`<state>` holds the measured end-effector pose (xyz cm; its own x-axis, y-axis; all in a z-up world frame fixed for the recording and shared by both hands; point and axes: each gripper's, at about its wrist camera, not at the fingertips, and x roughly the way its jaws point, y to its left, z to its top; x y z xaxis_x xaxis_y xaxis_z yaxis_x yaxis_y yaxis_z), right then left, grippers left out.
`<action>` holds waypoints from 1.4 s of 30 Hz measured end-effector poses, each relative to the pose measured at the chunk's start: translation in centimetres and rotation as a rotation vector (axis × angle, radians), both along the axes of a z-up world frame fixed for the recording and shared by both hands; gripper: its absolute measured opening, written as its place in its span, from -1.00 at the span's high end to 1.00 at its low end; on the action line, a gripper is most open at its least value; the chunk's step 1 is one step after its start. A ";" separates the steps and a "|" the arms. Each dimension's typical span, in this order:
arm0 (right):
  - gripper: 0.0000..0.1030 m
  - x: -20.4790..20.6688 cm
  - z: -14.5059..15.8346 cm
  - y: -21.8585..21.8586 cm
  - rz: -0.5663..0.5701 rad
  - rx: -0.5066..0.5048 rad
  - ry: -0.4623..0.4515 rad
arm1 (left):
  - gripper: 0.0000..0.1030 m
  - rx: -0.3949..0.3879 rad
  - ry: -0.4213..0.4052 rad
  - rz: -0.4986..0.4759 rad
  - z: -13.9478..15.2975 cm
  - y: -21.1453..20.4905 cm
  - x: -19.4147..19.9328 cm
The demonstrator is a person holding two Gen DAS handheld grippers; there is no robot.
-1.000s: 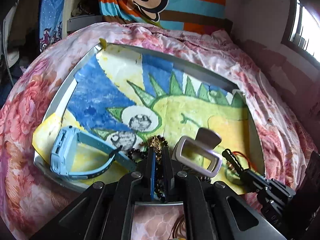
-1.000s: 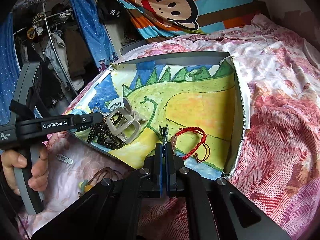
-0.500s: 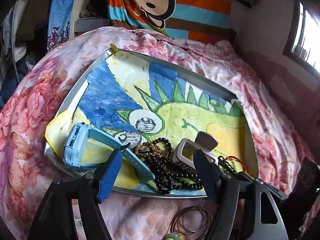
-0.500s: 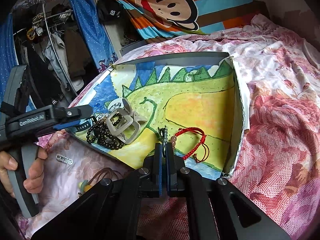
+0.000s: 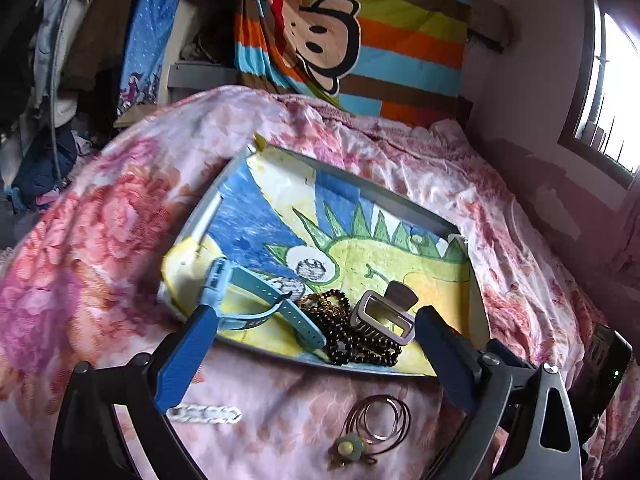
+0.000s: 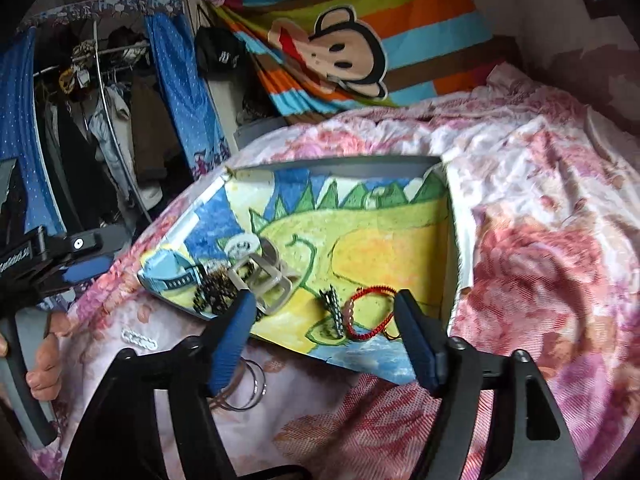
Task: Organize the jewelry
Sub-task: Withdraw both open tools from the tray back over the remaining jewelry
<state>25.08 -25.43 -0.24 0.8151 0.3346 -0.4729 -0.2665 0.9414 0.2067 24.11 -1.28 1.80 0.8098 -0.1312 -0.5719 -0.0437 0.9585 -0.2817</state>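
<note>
While the black bead string (image 5: 360, 340), light-blue plastic watch (image 5: 240, 300), grey hair claw (image 5: 384, 312) and red cord bracelet (image 6: 368, 312) lie in the shallow grey tray (image 5: 360, 184) on the bed, thin wire bangles (image 5: 380, 416) and a white chain link strip (image 5: 204, 414) wait outside on the floral pink bedspread (image 5: 100, 240). Both the left gripper (image 5: 316, 344) and right gripper (image 6: 324, 336) are opening, nothing between their jaws. Soft bedding could let the bangles slip or tangle on pickup.

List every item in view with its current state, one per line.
left gripper: jaws opening, nothing held
right gripper: jaws opening, nothing held
blue watch: lying in tray
black bead bracelet: in tray
hair claw: on the beads
red cord bracelet: in tray
white chain: on bedspread
</note>
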 end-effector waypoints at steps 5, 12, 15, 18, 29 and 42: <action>-0.79 -2.8 2.4 0.3 -0.026 -0.045 -0.075 | -0.99 0.036 -0.055 0.034 1.5 0.8 -3.4; -0.82 -7.9 5.6 0.4 -0.032 -0.077 -0.133 | -0.99 0.055 -0.089 0.069 2.0 2.7 -8.3; -0.83 -10.4 6.7 0.6 -0.039 -0.116 -0.166 | -0.99 0.054 -0.088 0.080 1.6 3.7 -10.4; -0.83 -12.7 7.6 0.4 -0.049 -0.124 -0.181 | -0.99 0.087 -0.079 0.111 1.1 4.4 -12.6; -0.83 -18.8 5.1 -1.4 -0.022 -0.156 -0.064 | -0.99 0.258 -0.116 0.014 -0.6 3.1 -20.1; -0.83 -17.7 0.8 0.5 0.029 -0.251 0.106 | -0.99 0.236 0.002 -0.010 -3.6 3.6 -20.3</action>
<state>7.43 -24.93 0.57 0.7483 0.2186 -0.6263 -0.2837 0.9589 -0.0043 3.79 2.33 -1.76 0.8081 -0.0017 -0.5890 -0.0341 0.9982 -0.0496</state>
